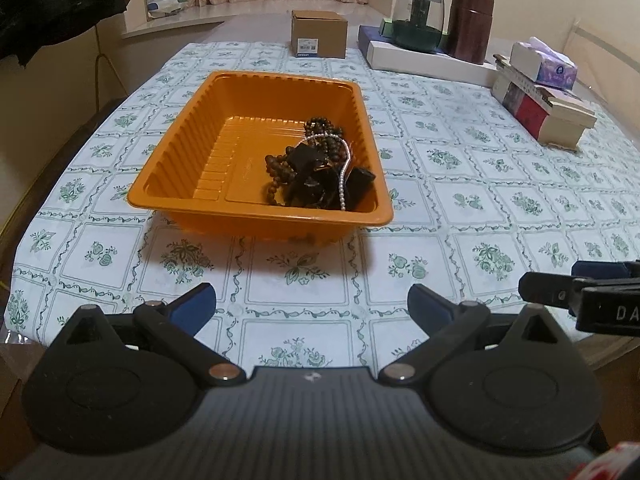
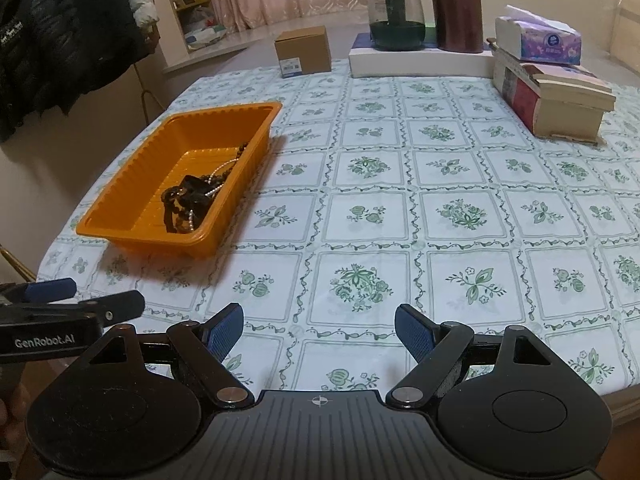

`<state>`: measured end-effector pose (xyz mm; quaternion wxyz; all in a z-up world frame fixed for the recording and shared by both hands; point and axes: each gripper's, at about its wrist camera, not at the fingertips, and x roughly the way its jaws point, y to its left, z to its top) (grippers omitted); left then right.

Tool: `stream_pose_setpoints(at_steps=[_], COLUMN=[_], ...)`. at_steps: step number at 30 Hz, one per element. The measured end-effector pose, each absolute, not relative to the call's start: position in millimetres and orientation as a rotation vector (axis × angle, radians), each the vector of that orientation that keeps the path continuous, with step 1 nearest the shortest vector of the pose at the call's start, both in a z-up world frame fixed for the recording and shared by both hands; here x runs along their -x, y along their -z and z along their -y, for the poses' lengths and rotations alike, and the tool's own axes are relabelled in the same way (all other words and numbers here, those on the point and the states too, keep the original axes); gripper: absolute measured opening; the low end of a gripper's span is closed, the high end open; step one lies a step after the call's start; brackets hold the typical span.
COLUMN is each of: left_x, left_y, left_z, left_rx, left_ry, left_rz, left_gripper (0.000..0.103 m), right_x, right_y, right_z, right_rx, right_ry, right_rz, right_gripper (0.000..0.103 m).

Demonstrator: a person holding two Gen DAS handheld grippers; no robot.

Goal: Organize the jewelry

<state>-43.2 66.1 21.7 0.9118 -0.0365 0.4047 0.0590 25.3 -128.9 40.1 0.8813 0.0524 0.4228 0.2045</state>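
Blue-padded, the left gripper (image 1: 310, 306) and right gripper (image 2: 319, 330) hover spread and empty over the tablecloth (image 1: 460, 200). At twelve o'clock, the jewelry (image 1: 316, 168) lies tangled in the orange tray (image 1: 176, 160); pinching one strand probably drags the whole clump.

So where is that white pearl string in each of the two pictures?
Left wrist view: the pearl string lies over dark beads at the near right of the orange tray, just right of picture centre.
Right wrist view: the pearl string is in the same tray, left of centre.
Shared landmark: the brown cardboard box at the table's far edge.
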Motion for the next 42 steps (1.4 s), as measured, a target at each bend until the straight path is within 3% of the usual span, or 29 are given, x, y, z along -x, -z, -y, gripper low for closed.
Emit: stream_pose_setpoints(at_steps=[42], left_x=[42.7], left_y=[-22.8], left_z=[-65.8], left_rx=[0.067], left_ry=[-0.116], left_rz=[-0.812], left_gripper=[0.102], right_x=[-26.0], right_y=[-37.7], right_z=[125.1], right_rx=[-0.1], right_ry=[-0.428], right_rz=[-0.885], right_gripper=[0.083])
